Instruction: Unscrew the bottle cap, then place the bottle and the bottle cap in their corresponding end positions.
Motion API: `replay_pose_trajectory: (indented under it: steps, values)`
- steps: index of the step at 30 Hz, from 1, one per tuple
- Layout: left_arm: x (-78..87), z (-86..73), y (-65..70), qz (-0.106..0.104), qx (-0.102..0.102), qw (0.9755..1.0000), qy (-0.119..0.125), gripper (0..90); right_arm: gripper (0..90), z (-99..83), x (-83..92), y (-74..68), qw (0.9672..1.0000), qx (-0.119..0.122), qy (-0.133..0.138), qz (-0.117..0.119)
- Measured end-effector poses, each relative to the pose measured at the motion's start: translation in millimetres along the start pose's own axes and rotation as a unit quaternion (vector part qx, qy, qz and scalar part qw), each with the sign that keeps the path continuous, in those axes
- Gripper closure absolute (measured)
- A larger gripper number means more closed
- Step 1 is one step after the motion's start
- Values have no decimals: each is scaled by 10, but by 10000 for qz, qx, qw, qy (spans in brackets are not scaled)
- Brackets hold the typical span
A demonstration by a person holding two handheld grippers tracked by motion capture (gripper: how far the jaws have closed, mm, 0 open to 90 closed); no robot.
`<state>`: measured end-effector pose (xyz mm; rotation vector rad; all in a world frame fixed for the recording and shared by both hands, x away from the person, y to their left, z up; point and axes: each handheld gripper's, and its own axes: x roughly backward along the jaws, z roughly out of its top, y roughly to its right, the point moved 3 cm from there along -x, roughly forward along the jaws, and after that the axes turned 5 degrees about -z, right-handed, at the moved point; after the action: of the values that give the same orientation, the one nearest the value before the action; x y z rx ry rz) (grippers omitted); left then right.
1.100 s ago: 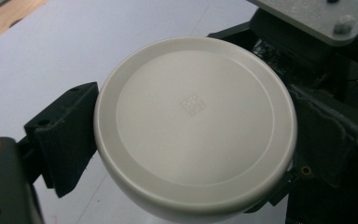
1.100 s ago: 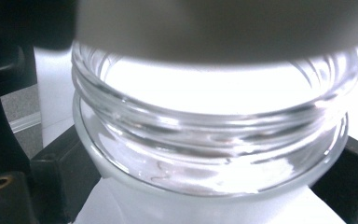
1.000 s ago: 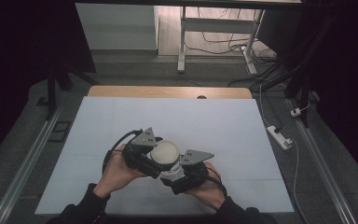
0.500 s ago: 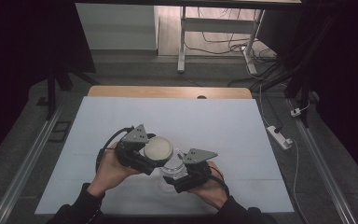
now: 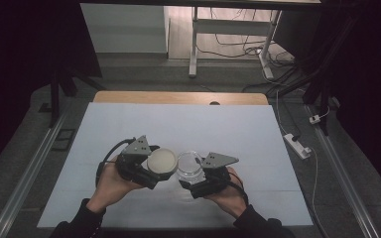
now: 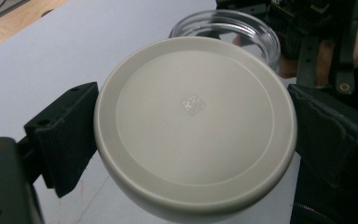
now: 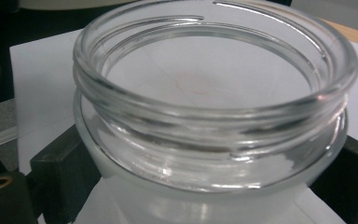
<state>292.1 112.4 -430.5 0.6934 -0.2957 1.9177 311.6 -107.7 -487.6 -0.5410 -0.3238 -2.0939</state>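
Observation:
A round cream lid point(image 5: 162, 161) point(image 6: 193, 123) sits between the jaws of my left gripper point(image 5: 155, 168), which is shut on its rim and holds it just left of the jar. The clear glass jar point(image 5: 190, 165) point(image 7: 214, 107) has a threaded neck, an open mouth and nothing inside. My right gripper point(image 5: 194, 179) is shut on the jar's body, its black jaws pressing from both sides. In the left gripper view the jar point(image 6: 228, 28) shows behind the lid, with the right hand beyond it.
A white sheet point(image 5: 178, 124) covers the table, whose wooden far edge point(image 5: 178, 97) shows beyond it. A power strip point(image 5: 296, 145) and cables lie on the floor to the right. Rails run along both sides of the table.
The lid has come off the jar's mouth and moved left with my left gripper. The jar stays in my right gripper, now with its mouth uncovered.

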Motion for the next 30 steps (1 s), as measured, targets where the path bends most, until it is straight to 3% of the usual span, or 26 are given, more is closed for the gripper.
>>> replay_pose_trajectory:
  steps: [17,30]
  values:
    - [16,-125,63,-140,-6,9999,7,83,64,62,3,204,9997,-159,56,-176]
    - [-117,-232,109,-329,-53,9994,-58,84,64,99,-94,383,9990,-233,60,-365]
